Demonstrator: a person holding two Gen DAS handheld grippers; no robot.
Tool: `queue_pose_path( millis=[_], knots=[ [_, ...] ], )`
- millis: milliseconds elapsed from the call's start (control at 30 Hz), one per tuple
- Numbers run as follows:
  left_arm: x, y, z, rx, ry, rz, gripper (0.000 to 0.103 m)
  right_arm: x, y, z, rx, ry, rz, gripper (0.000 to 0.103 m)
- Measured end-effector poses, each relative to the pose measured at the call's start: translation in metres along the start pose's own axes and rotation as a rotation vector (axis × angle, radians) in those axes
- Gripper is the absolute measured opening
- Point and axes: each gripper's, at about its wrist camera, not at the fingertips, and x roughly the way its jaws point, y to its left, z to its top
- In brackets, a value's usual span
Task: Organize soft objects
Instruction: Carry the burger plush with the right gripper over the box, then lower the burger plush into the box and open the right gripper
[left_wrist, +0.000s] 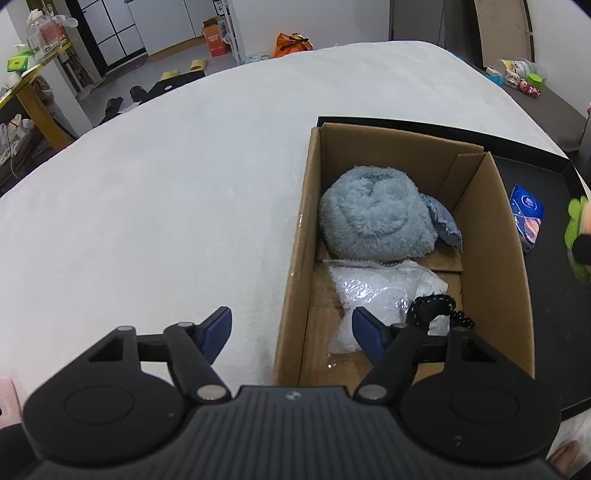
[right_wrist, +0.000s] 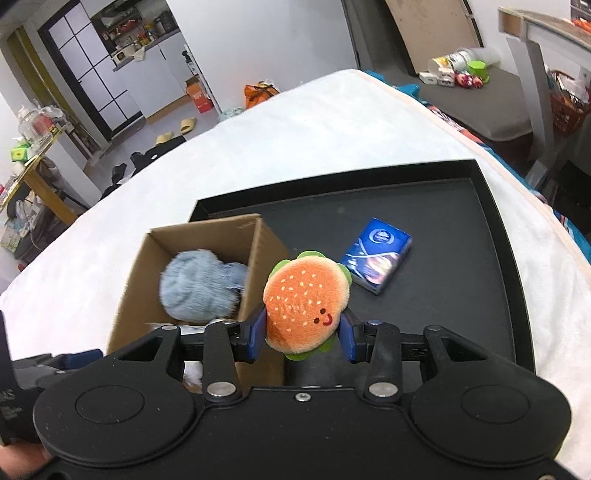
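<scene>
My right gripper (right_wrist: 303, 334) is shut on a plush hamburger toy (right_wrist: 304, 299) and holds it above the black tray (right_wrist: 495, 236), just right of the cardboard box (right_wrist: 258, 251). The toy's green edge shows at the right edge of the left wrist view (left_wrist: 578, 225). The cardboard box (left_wrist: 295, 258) holds a fluffy blue plush (left_wrist: 373, 218), a clear plastic bag (left_wrist: 373, 291) and a black cord (left_wrist: 436, 306). The blue plush also shows in the right wrist view (right_wrist: 199, 291). My left gripper (left_wrist: 291, 330) is open and empty, straddling the box's near left wall.
A blue tissue pack (right_wrist: 376, 260) lies on the tray right of the box; it also shows in the left wrist view (left_wrist: 526, 216). Box and tray rest on a white bed (left_wrist: 166, 184). Floor clutter and shelves lie beyond the bed.
</scene>
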Motion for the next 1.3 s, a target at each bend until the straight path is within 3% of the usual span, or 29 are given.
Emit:
queue_pose_path(
  millis=[467,833,1067,1200,1300],
  knots=[
    [0.008,0.01,0.0,0.009,0.014,-0.08,0.049,0.005,0.043,0.004,0.001,-0.013,0.014,0.041],
    [0.02,0.02,0.005,0.001,0.051,-0.143,0.01,0.017,0.074,0.004,-0.015,-0.005,0.006,0.041],
    [0.023,0.024,0.006,0.01,0.054,-0.167,0.009,0.024,0.085,0.006,-0.008,0.0,0.004,0.043],
    [0.024,0.026,0.007,0.003,0.058,-0.181,0.01,0.027,0.091,0.006,-0.018,0.006,0.001,0.049],
    [0.024,0.028,0.007,-0.006,0.061,-0.189,0.01,0.025,0.09,0.006,-0.008,-0.006,-0.02,0.07]
  ],
)
